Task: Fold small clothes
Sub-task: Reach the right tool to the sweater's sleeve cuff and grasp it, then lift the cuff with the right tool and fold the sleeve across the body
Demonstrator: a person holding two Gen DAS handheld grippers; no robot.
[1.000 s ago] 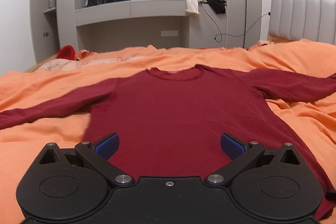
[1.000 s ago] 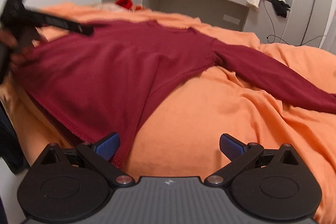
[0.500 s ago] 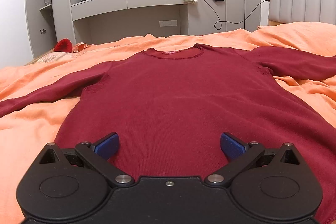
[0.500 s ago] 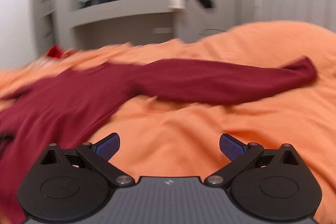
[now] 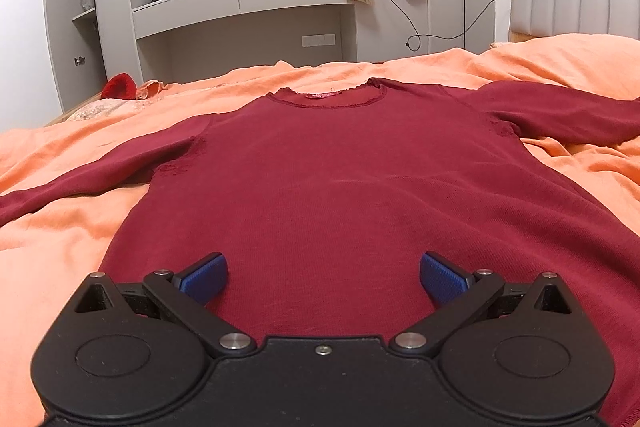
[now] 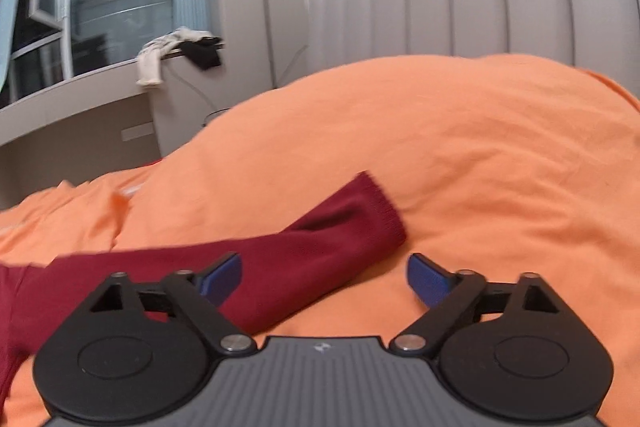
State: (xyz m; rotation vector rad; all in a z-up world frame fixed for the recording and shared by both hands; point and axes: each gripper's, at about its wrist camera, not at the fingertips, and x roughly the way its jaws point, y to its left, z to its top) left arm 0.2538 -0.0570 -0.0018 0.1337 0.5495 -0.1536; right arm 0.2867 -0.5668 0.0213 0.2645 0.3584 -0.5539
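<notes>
Maroon sleeve (image 6: 304,263) between right gripper's (image 6: 324,277) fingers

The left black plastic two-finger gripper (image 5: 323,277) has blue ribbed pads, silver pivot screws and round discs at 7 and 5 o'clock. The right black two-finger gripper (image 6: 324,277) matches, with a grey ribbed centre plate bearing a small white mark.

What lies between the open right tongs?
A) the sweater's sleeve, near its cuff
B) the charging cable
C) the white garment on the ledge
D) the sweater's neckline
A: in the right wrist view the dark red sleeve crosses between the right tongs, over the orange duvet.
</notes>
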